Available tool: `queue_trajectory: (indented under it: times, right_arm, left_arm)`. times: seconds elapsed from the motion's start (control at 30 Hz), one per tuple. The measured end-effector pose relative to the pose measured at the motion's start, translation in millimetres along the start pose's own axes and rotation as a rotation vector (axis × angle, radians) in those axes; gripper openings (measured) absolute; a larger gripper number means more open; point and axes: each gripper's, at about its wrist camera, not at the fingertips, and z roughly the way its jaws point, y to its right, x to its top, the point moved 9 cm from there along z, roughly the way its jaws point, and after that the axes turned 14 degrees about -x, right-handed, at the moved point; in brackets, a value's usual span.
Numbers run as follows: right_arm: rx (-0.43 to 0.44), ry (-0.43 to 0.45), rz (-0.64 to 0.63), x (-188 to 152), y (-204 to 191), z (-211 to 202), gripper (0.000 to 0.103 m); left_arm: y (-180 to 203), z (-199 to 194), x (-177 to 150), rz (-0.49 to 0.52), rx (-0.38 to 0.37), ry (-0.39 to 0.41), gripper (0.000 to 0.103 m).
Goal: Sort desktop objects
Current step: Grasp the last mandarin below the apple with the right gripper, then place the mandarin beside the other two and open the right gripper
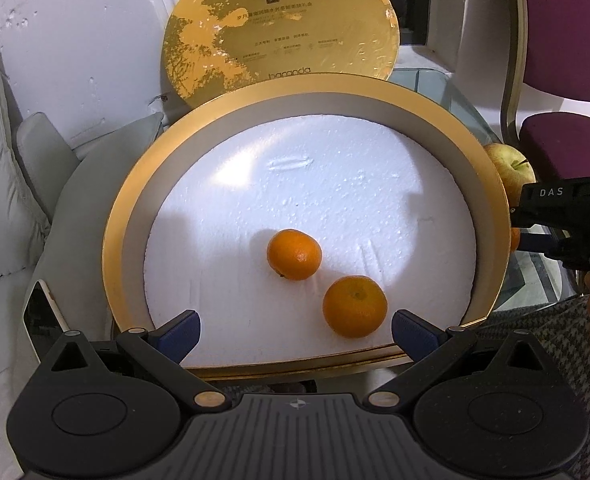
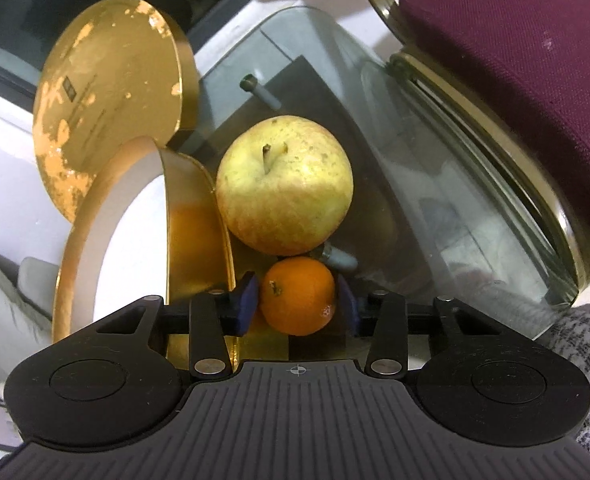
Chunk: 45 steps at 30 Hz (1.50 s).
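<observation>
The round gold box [image 1: 119,216] holds two small oranges [image 1: 293,255] on white foam, the left gripper [image 1: 295,332] wide open at its near rim, while just outside it the right gripper [image 2: 297,300] squeezes a third orange [image 2: 297,296] beside a yellow apple [image 2: 285,184].

Black gripper [image 1: 295,336], blue pads [image 1: 181,334]

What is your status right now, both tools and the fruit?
Left tool open, empty, over round box holding two tangerines. Right tool closed on third tangerine outside the box. Apple right ahead, touching it.
</observation>
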Motion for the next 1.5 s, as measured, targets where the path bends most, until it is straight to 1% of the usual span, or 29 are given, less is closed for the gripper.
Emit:
queue_trajectory:
  times: [0.2,0.4,0.47,0.57,0.7,0.8,0.97,1.03,1.2,1.37,1.43,1.5]
  right_arm:
    - [-0.02,0.019,0.003,-3,8,-16,0.044]
    - [-0.029,0.072,-0.03,-6,9,-58,0.044]
    - [-0.028,0.112,-0.061,-5,0,-74,0.044]
    - [-0.01,0.177,-0.129,-5,-27,-95,0.044]
    - [0.038,0.218,-0.239,-14,-72,-108,0.044]
    - [0.051,0.196,-0.309,-29,-100,-97,0.044]
    - [0.035,0.097,-0.402,-56,-131,-57,0.044]
    - [0.018,0.063,-0.429,-64,-136,-42,0.044]
    - [-0.017,0.01,-0.459,-73,-142,-15,0.044]
    - [-0.033,-0.011,-0.467,-76,-146,-2,0.045]
    - [-0.029,-0.01,-0.459,-75,-146,-4,0.051]
    - [-0.025,-0.009,-0.451,-75,-146,-6,0.052]
  left_arm:
    - [-1,-8,-4,0.0,-0.002,0.009,0.102]
    - [-10,-19,-10,-0.025,-0.007,0.035,0.102]
    - [-15,-24,-11,-0.036,-0.008,0.051,0.102]
    - [-27,-36,-10,-0.059,0.002,0.09,0.102]
    - [-55,-49,-7,-0.116,0.05,0.141,0.102]
    - [-77,-51,-11,-0.166,0.082,0.147,0.102]
    - [-100,-41,-23,-0.226,0.09,0.115,0.102]
    - [-106,-35,-27,-0.244,0.086,0.099,0.102]
    - [-116,-21,-30,-0.27,0.073,0.076,0.102]
    - [-117,-15,-33,-0.274,0.06,0.063,0.102]
    - [-115,-16,-35,-0.272,0.058,0.061,0.102]
    - [-114,-17,-36,-0.269,0.058,0.061,0.102]
